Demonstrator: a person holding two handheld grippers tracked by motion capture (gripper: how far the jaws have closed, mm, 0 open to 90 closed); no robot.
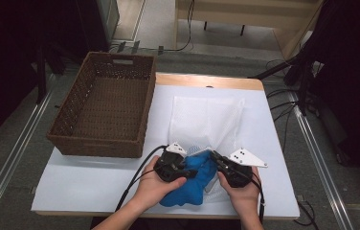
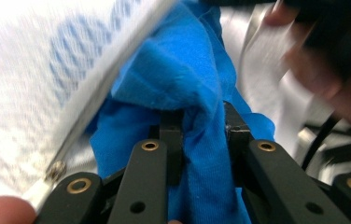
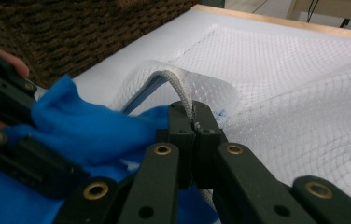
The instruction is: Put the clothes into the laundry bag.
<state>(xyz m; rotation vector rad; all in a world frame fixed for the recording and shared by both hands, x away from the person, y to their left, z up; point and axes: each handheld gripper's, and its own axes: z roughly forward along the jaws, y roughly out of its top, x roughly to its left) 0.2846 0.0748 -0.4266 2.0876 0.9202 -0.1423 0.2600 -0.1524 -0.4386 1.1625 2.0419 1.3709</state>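
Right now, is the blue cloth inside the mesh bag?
Mostly out: the blue cloth lies bunched at the mesh laundry bag's mouth, only its tip inside.

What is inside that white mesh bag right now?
Part of the blue cloth is pushed into the mesh bag's open edge, and blue shows faintly through the netting there. The rest of the bag lies flat and looks empty, though the claws hide the opening itself.

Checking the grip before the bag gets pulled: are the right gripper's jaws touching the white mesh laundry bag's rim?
Touching. The right gripper view shows the right gripper clamped shut on the white mesh laundry bag's corded rim.
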